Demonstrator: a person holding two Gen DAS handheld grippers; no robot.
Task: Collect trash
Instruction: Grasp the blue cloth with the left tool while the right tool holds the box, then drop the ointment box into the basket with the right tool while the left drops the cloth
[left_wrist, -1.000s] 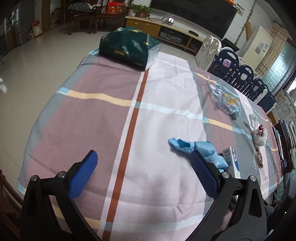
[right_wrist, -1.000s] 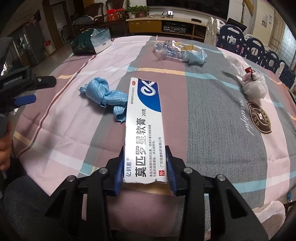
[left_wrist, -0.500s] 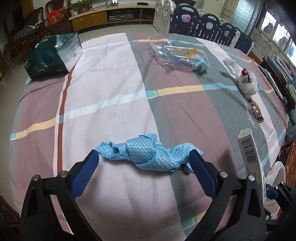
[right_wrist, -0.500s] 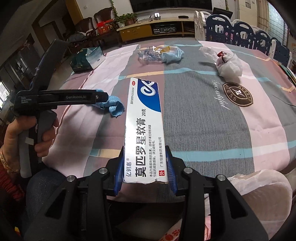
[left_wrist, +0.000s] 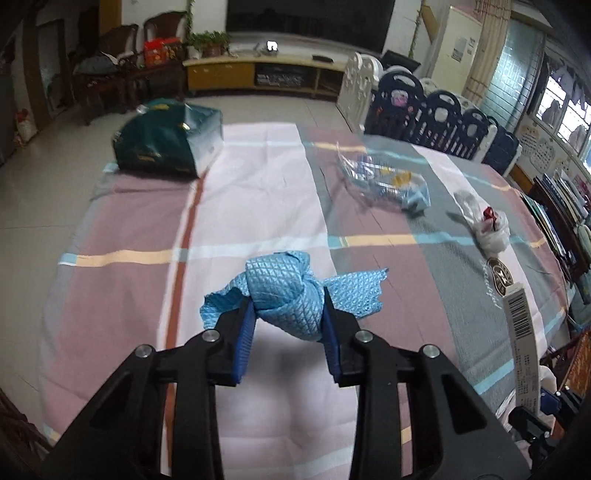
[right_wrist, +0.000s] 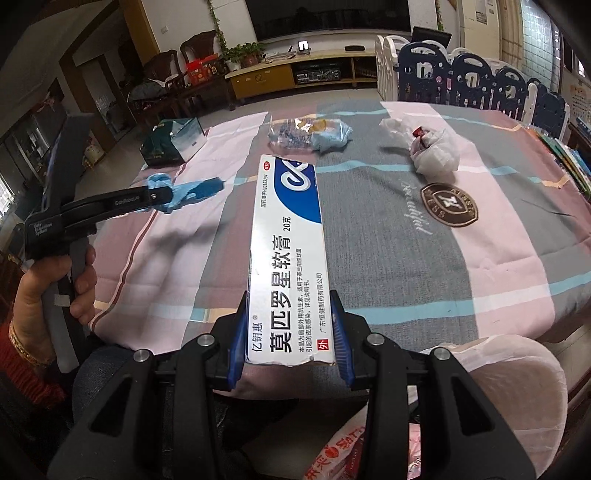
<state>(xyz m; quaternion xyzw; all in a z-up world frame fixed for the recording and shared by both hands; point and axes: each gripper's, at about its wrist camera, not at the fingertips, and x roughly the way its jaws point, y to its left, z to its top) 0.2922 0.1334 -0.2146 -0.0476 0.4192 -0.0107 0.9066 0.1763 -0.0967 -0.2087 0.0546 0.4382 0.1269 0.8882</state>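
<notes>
A crumpled blue quilted cloth (left_wrist: 277, 284) sits between the blue pads of my left gripper (left_wrist: 287, 314). The jaws are closing, the pads press its knotted middle, and it hangs just above the checked tablecloth (left_wrist: 258, 184). From the right wrist view the left gripper (right_wrist: 162, 195) reaches in from the left with the cloth (right_wrist: 199, 188) at its tip. My right gripper (right_wrist: 290, 325) is shut on the near end of a long white and blue ointment box (right_wrist: 288, 240), held over the table's near edge. The box (left_wrist: 519, 325) also shows at the left view's right edge.
On the table lie a dark green bag (left_wrist: 166, 147) far left, a clear plastic wrapper (left_wrist: 384, 181) and a knotted white plastic bag (left_wrist: 487, 225). A white trash bag (right_wrist: 498, 369) gapes below the near edge. A navy and white playpen fence (left_wrist: 424, 107) stands behind.
My left gripper swung over to the blue cloth, its wide jaws closed around it, and the cloth came up off the table. The right gripper drew back and up with the box.
</notes>
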